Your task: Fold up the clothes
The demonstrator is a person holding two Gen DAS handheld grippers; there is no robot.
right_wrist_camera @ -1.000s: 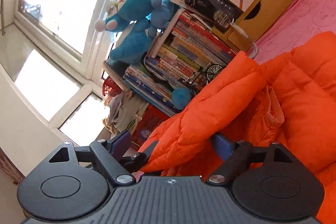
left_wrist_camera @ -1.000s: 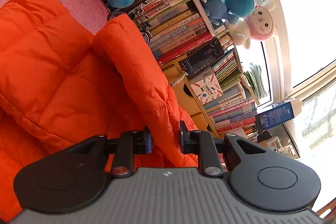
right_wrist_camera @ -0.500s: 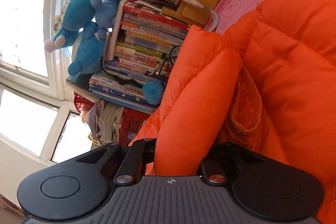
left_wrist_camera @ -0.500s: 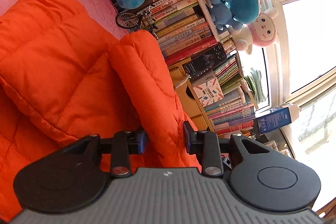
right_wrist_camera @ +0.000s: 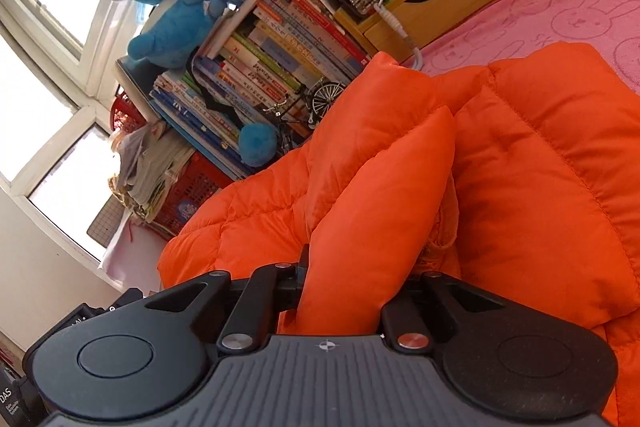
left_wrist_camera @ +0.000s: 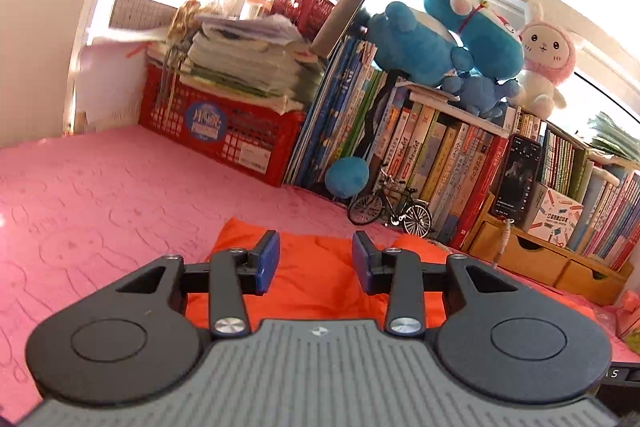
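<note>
An orange puffer jacket (right_wrist_camera: 540, 187) lies spread on the pink bedsheet (left_wrist_camera: 100, 203). In the right wrist view a thick fold of the jacket runs straight into my right gripper (right_wrist_camera: 360, 281), which is shut on that fold; the fabric hides its pads. In the left wrist view my left gripper (left_wrist_camera: 316, 259) hovers above a low edge of the jacket (left_wrist_camera: 312, 301). Its jaws are opening, the blue pads (left_wrist_camera: 267, 261) stand apart, and nothing is between them.
Along the far side stand a red crate (left_wrist_camera: 224, 131) piled with papers, a row of books (left_wrist_camera: 432, 151) topped by plush toys (left_wrist_camera: 448, 39), a toy bicycle (left_wrist_camera: 390, 207), a phone (left_wrist_camera: 516, 183) and wooden drawers (left_wrist_camera: 532, 259). Bare pink sheet lies to the left.
My left gripper let go of the jacket fold, rolled level and rose away from it. My right gripper closed on a thick jacket fold and has stayed shut on it.
</note>
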